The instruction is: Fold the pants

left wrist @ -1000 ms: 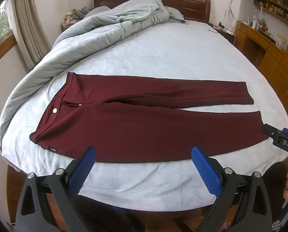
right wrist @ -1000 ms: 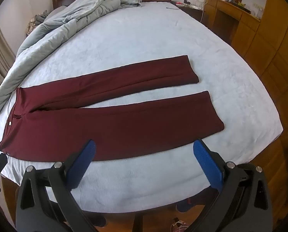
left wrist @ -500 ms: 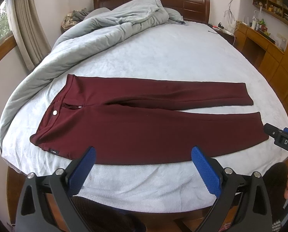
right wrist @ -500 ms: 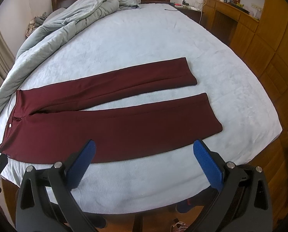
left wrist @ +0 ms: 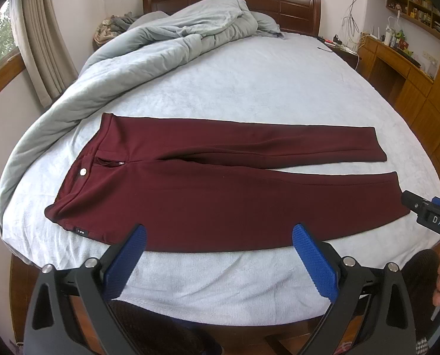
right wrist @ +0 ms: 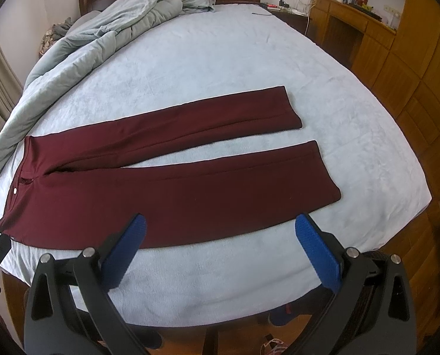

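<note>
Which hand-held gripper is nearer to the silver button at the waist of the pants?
Left. The left hand-held gripper hovers open near the waist end with the button; the right hand-held gripper hovers open toward the cuffs.

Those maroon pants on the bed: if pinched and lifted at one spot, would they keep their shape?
Probably not. The maroon pants lie flat and limp, so they would likely droop. The fabric looks thick, perhaps weighty. The fuzzy bed cover may drag on them.

The pants (left wrist: 220,189) are smooth matt maroon cloth with a shiny metal button (left wrist: 83,172). The bed (left wrist: 249,88) wears a fuzzy pale sheet. The headboard (left wrist: 296,3) is glossy dark wood. The tongs' pads (left wrist: 314,261) are ribbed blue plastic.
</note>
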Demonstrator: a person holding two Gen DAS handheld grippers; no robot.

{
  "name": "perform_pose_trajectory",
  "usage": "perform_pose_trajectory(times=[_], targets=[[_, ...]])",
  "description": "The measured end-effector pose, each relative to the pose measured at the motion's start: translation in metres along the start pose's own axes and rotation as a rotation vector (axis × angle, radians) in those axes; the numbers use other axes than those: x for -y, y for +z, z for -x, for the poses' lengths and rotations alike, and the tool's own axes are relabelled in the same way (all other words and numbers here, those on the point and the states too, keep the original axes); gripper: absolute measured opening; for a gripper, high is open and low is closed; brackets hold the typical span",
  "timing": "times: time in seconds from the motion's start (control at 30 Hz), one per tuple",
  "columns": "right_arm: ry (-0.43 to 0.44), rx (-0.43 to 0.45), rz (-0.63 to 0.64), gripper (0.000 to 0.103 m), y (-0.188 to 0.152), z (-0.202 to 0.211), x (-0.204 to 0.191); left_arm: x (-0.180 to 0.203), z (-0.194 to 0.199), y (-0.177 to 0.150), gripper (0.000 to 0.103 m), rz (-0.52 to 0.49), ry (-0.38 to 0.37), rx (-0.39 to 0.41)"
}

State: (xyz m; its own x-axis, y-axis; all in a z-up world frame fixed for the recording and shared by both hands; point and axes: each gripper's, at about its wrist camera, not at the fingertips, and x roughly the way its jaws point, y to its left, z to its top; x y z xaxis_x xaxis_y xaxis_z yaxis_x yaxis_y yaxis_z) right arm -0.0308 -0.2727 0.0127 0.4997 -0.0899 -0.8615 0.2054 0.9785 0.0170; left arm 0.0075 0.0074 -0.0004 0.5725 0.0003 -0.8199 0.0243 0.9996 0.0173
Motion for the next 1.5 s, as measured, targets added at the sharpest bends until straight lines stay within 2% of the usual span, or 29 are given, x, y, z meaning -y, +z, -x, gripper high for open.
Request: perform_pose_trajectory(times=[1.33,1.5], targets=[[0.006,-0.013,-0.003,0.100,-0.002,-0.010,0.005,0.003,0.001,0.000,0.099,-0.009,0.005,0.004],[0.023,0.000,0.006,0.101,0.009,-0.020,0.015,0.001,-0.015,0.006,0.099,0.006,0.007,-0.028]])
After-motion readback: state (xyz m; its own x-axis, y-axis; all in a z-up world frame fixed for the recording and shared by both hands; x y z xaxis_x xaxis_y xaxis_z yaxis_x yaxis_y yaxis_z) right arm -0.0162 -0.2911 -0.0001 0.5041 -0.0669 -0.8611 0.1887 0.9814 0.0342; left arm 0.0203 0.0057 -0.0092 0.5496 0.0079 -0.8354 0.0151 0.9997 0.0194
